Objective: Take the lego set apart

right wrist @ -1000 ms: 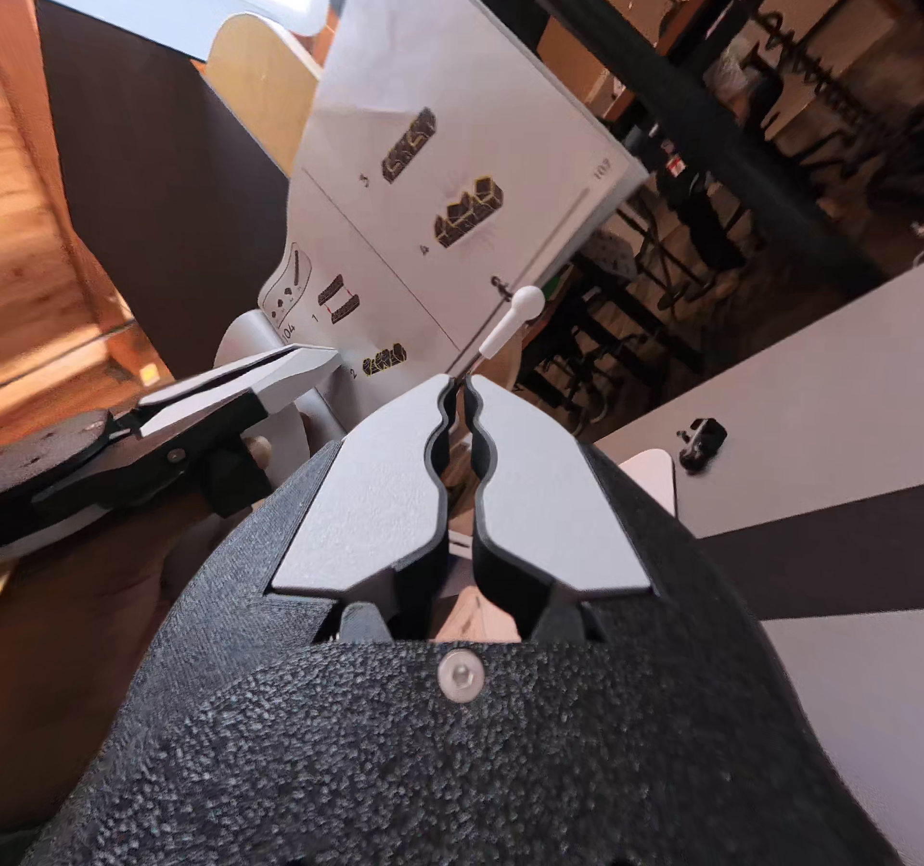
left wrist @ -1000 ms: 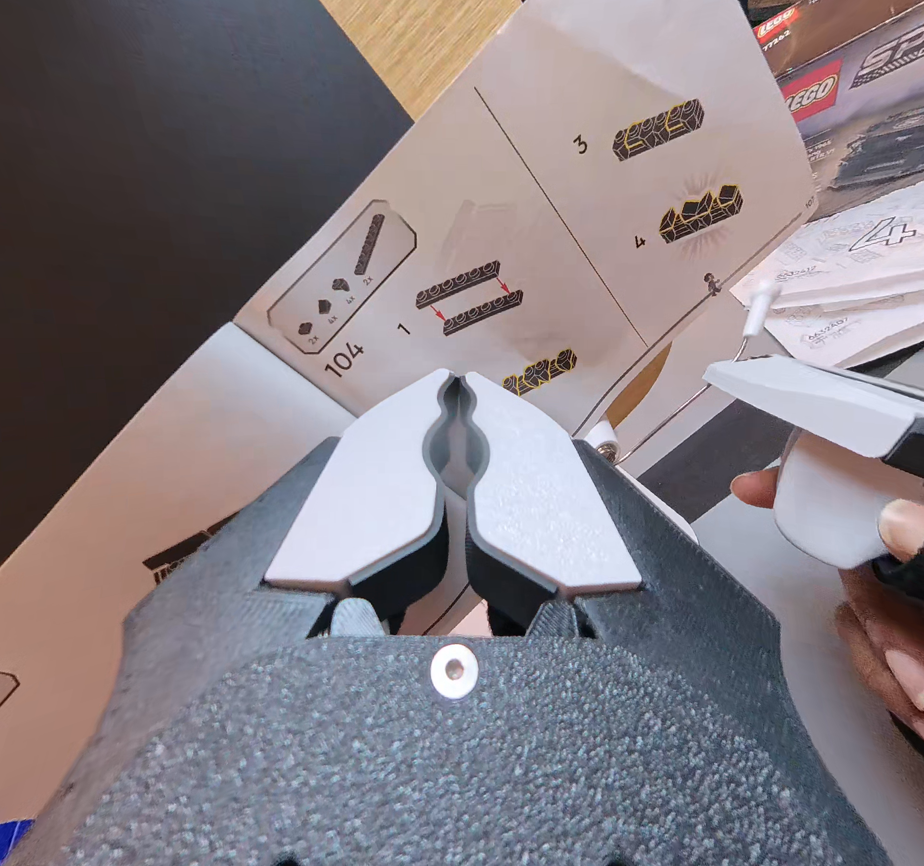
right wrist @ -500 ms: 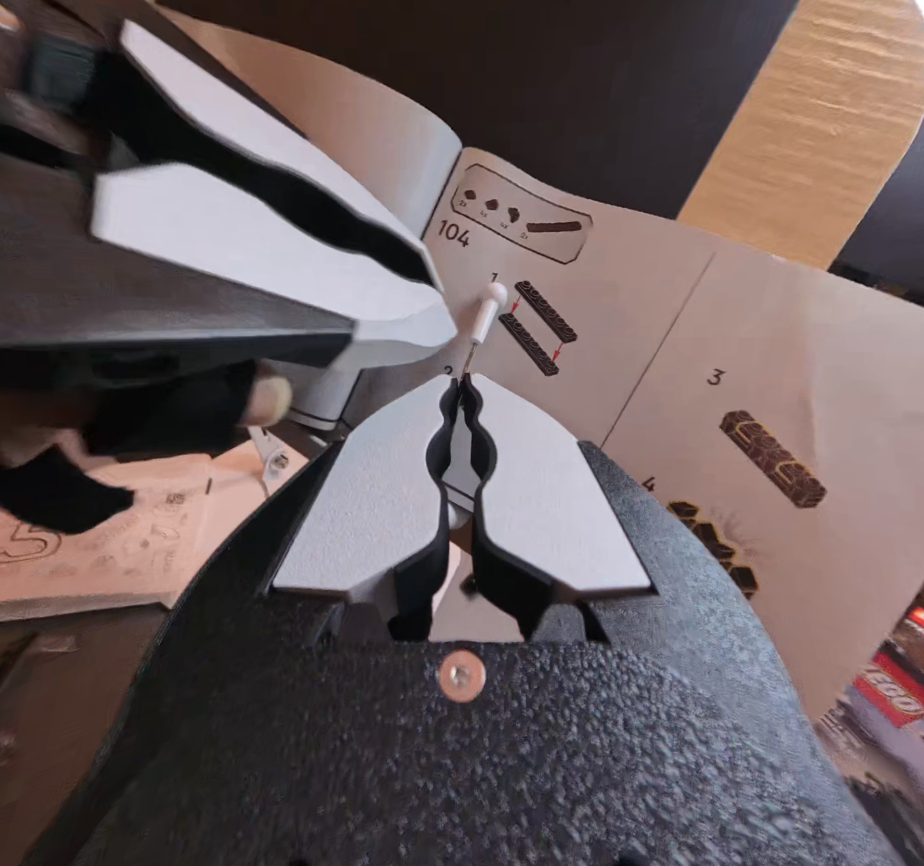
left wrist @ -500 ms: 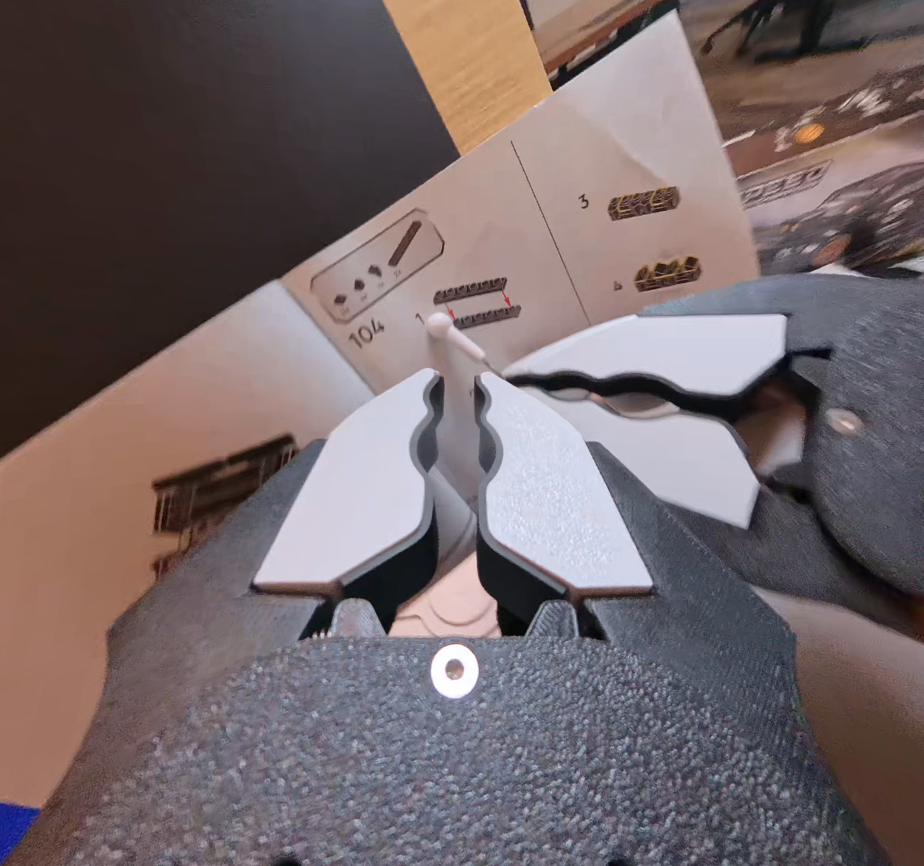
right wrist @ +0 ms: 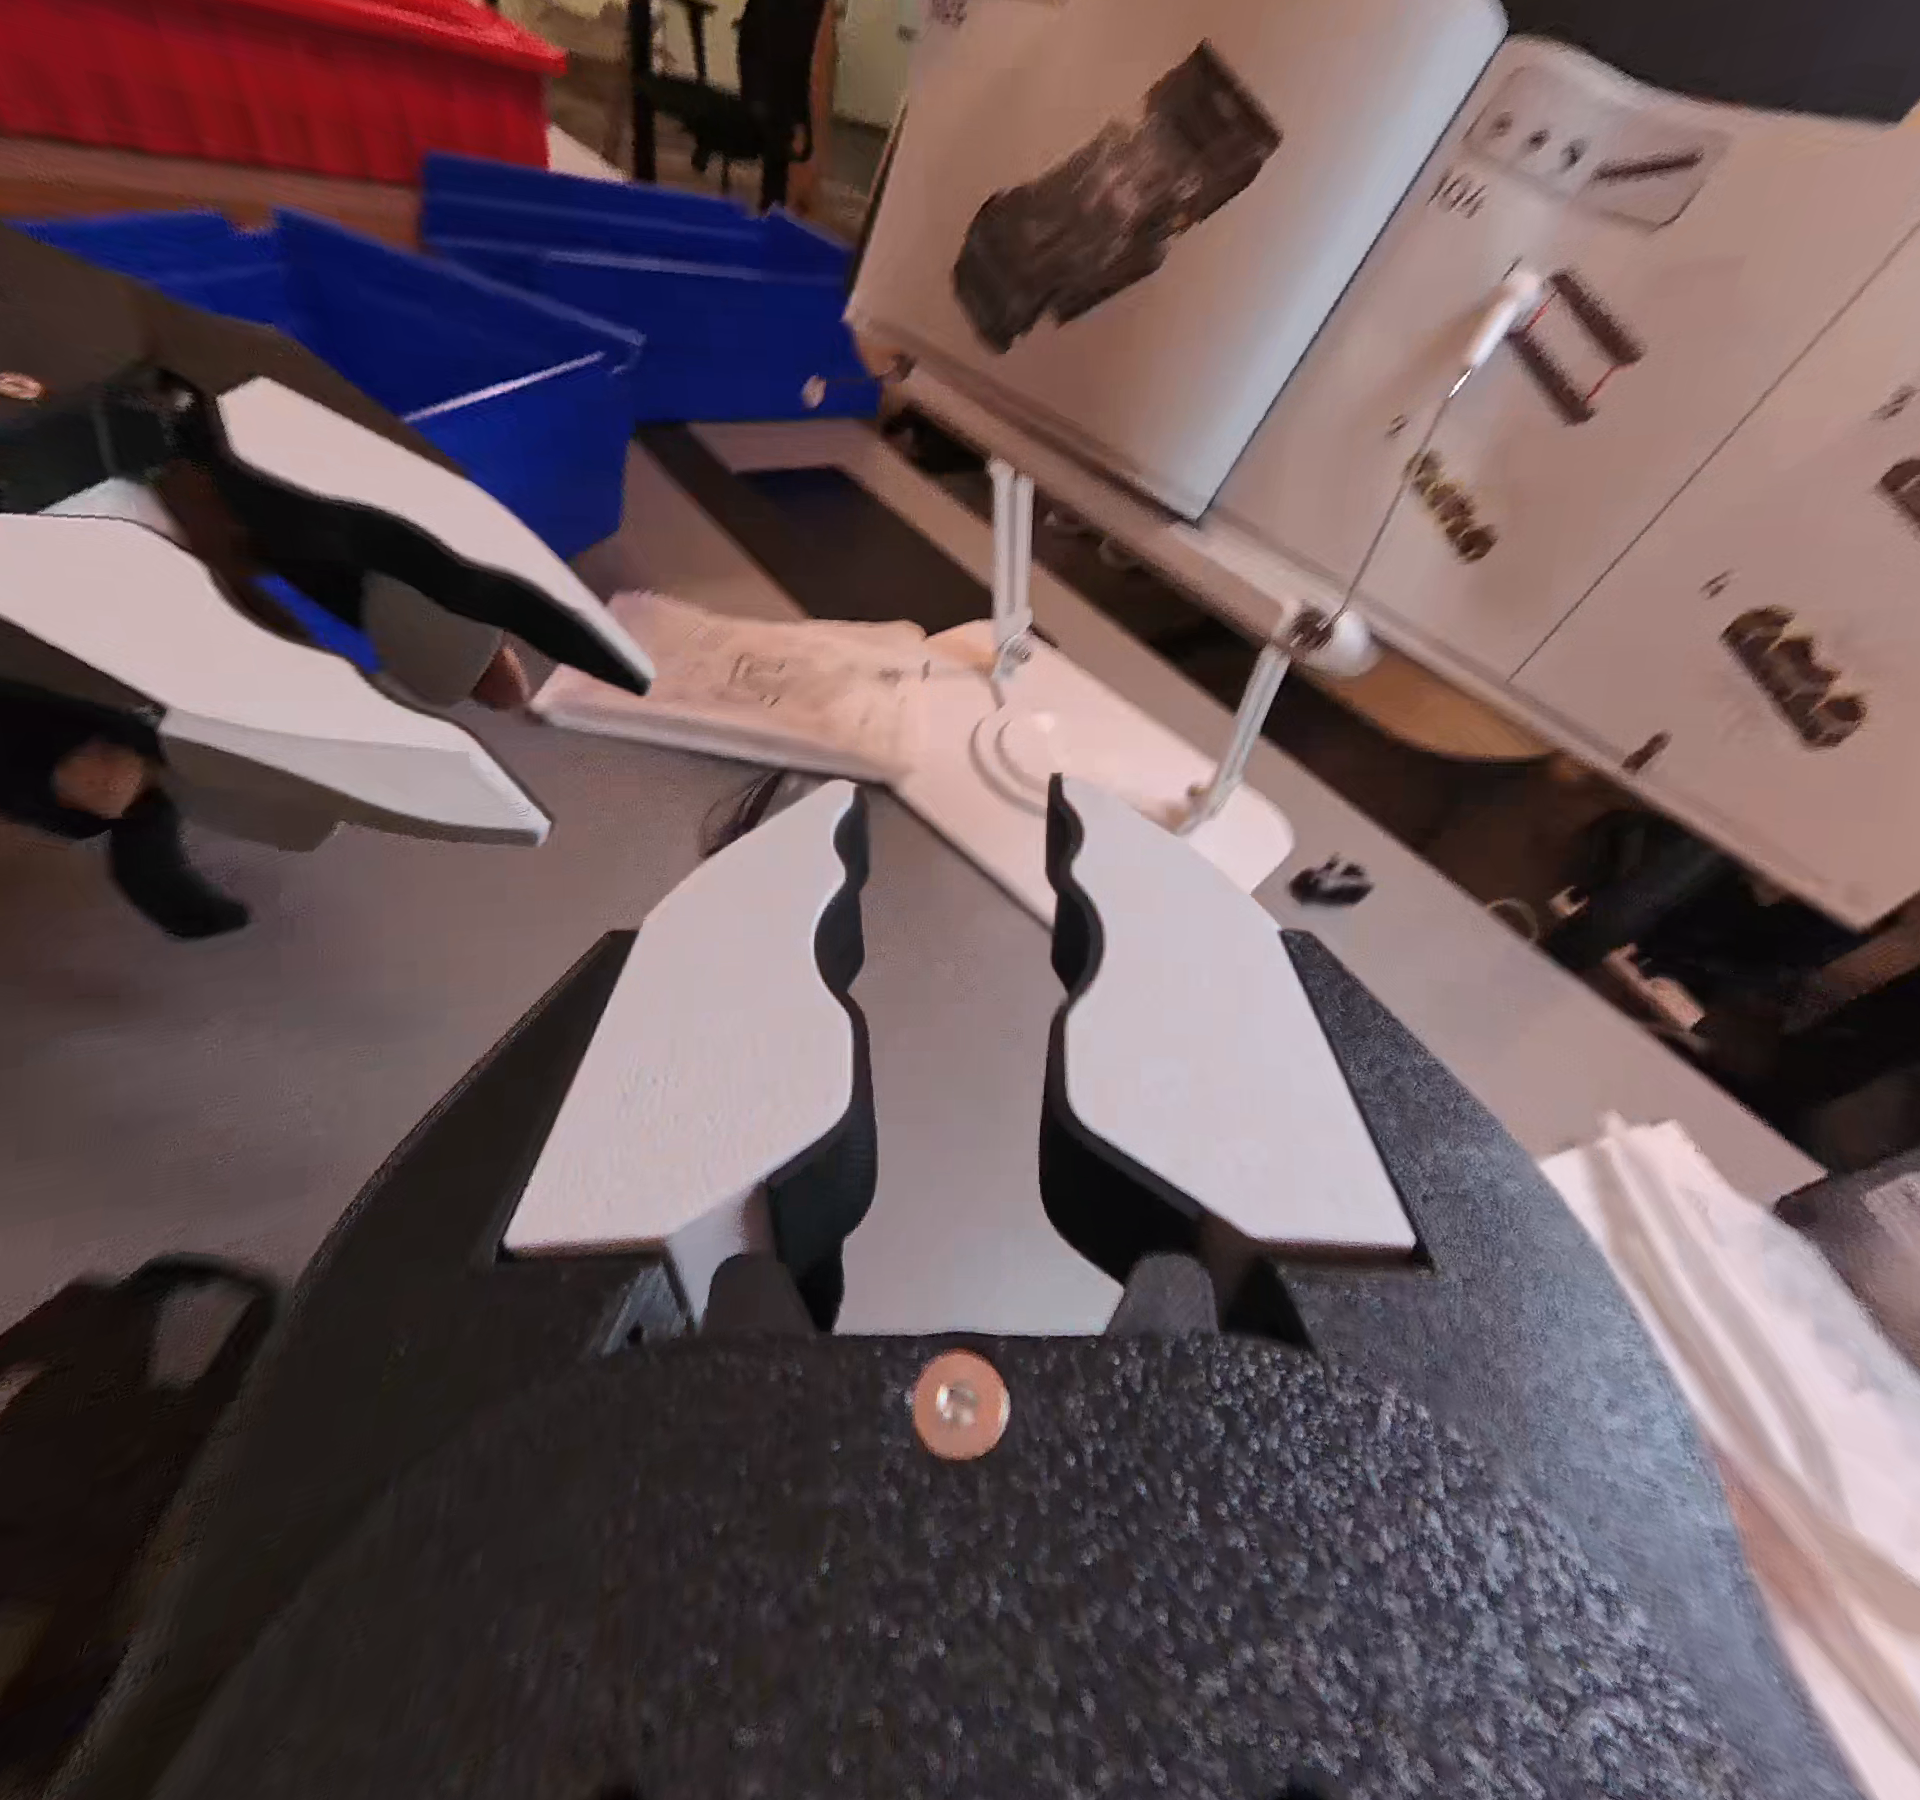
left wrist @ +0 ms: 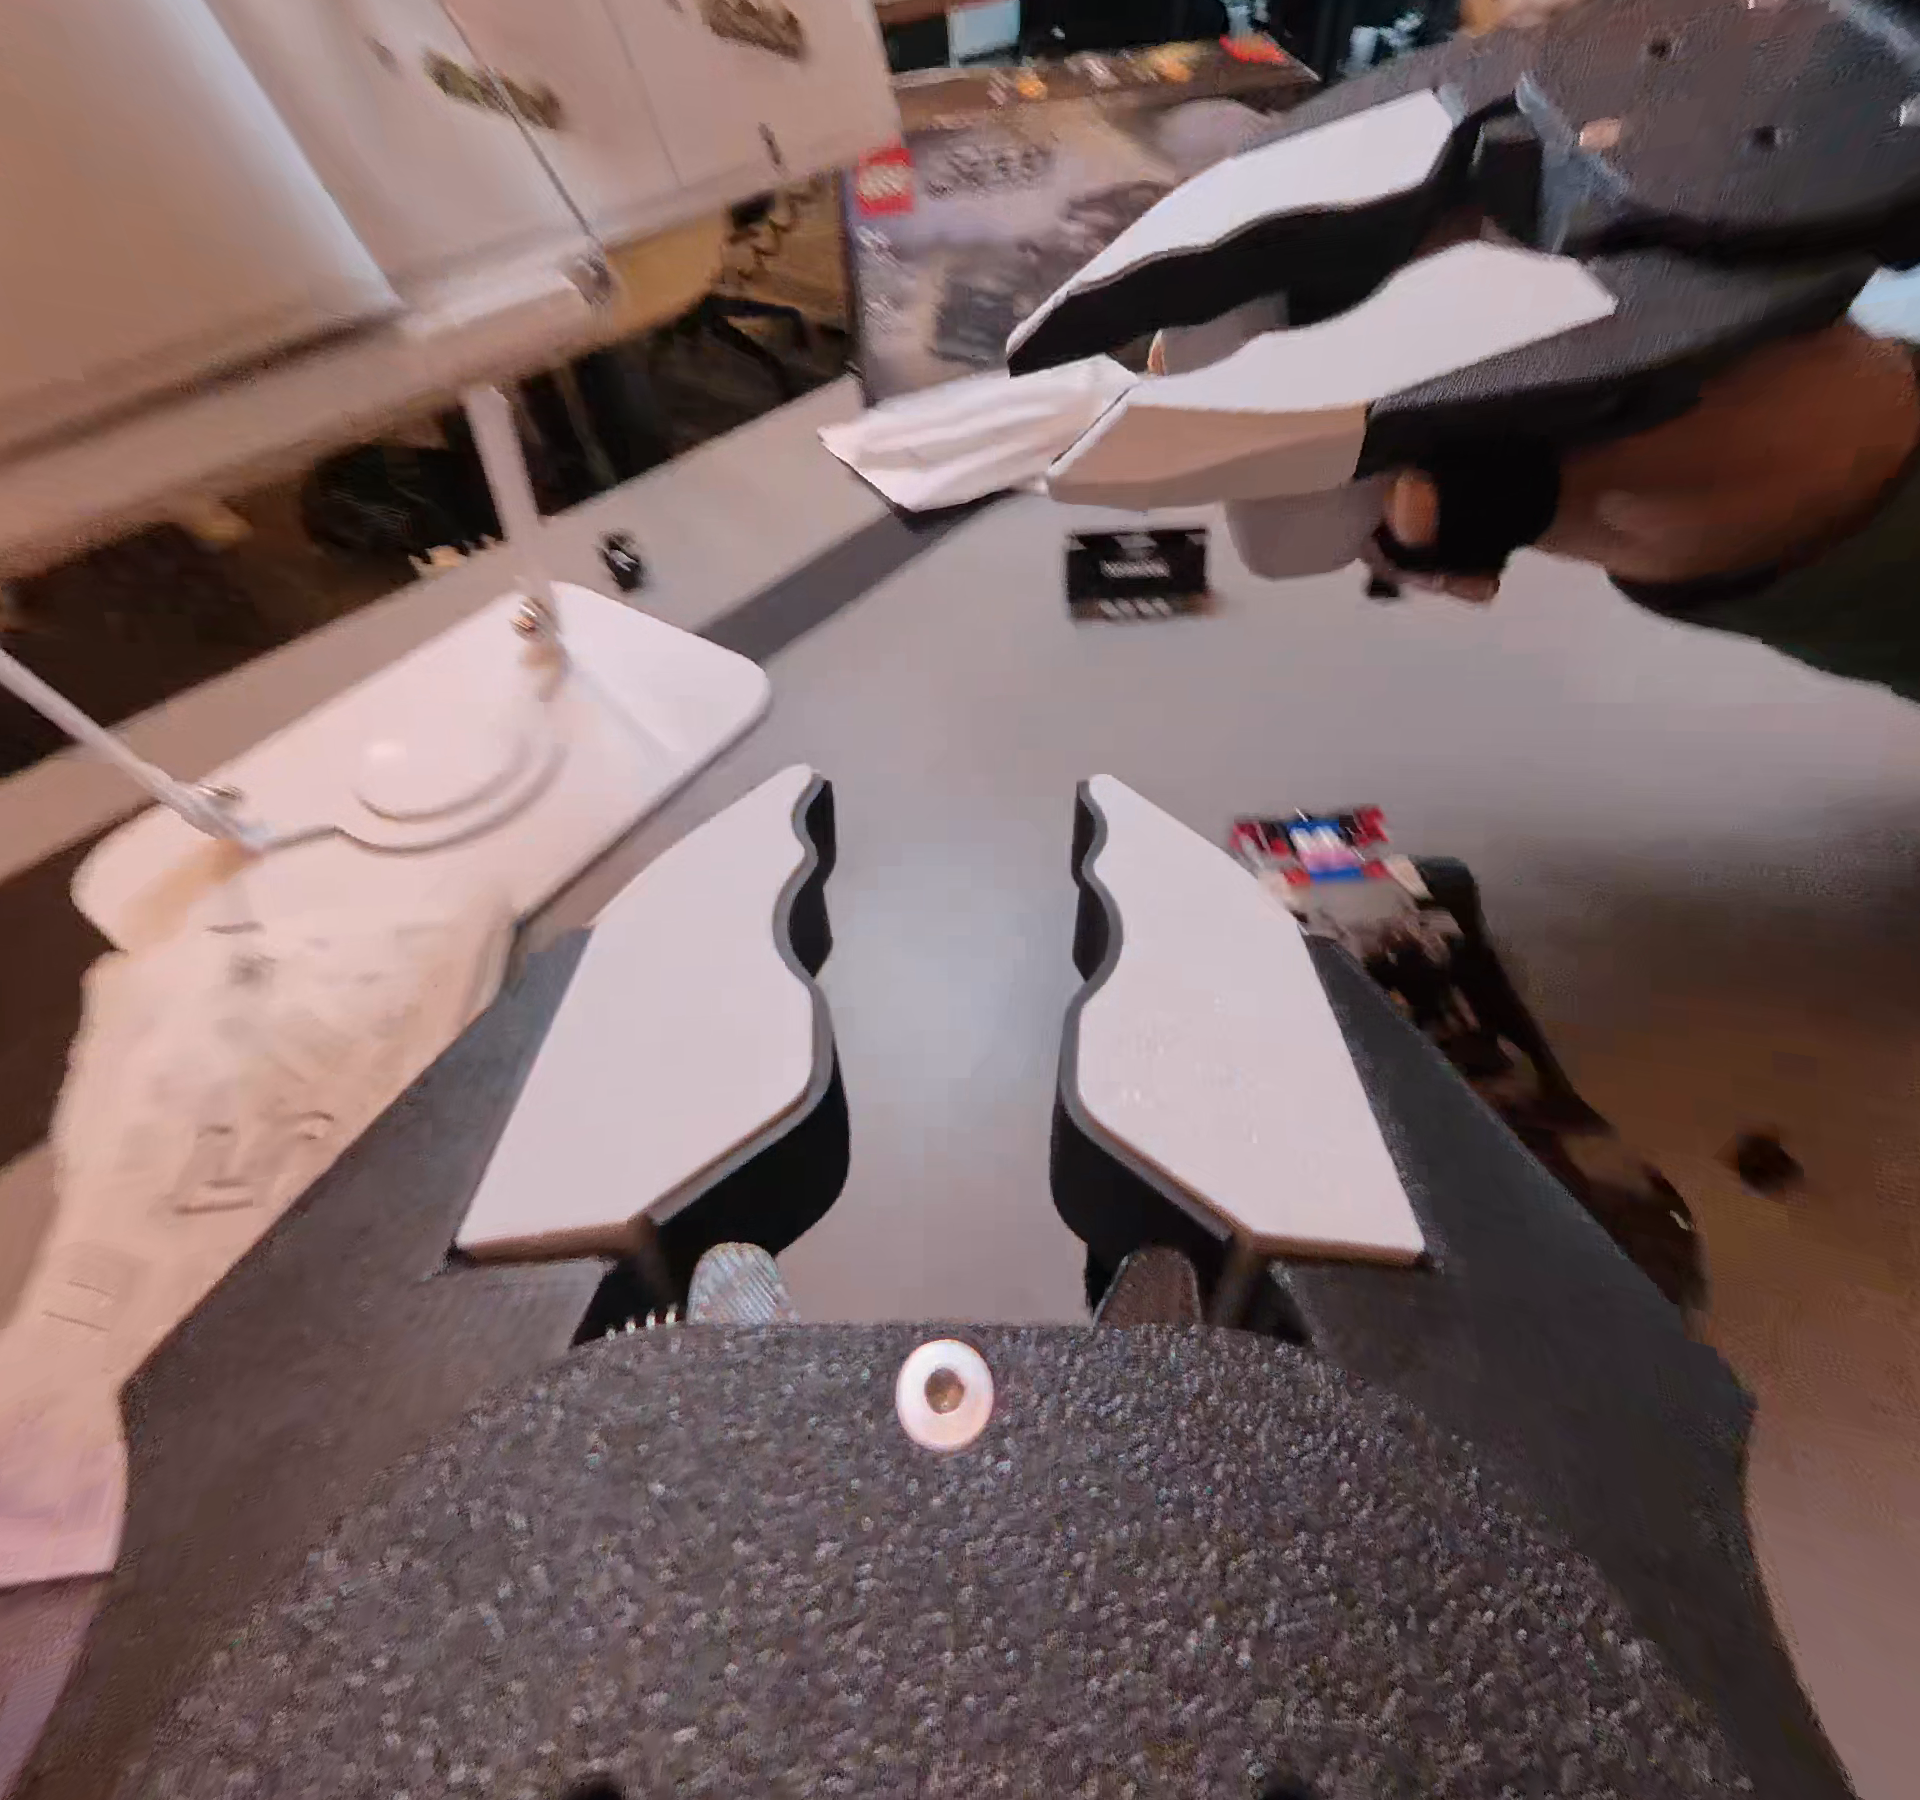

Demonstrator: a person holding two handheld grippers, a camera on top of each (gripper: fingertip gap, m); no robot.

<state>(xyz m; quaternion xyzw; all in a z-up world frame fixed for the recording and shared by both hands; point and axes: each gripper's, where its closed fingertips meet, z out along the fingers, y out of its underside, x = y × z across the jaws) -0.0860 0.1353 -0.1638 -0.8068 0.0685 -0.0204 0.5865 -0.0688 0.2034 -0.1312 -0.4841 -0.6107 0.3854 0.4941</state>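
Grey table (left wrist: 1039,711) seen under both grippers, workshop clutter beyond. Left gripper (left wrist: 948,877) held above table, jaws spread wide, nothing held. Right gripper (right wrist: 951,836) likewise parted, empty. Dark lego model (left wrist: 1455,971) with red-blue parts lies on table near right of left gripper, untouched. Instruction booklet (right wrist: 1403,223) propped on white wire stand (left wrist: 582,701) at far left.

The grey table (left wrist: 1143,711) carries a white stand base (left wrist: 436,742) left of the left fingers, crumpled paper (left wrist: 239,1054) beside it, and a dark lego model (left wrist: 1455,981) to their right.
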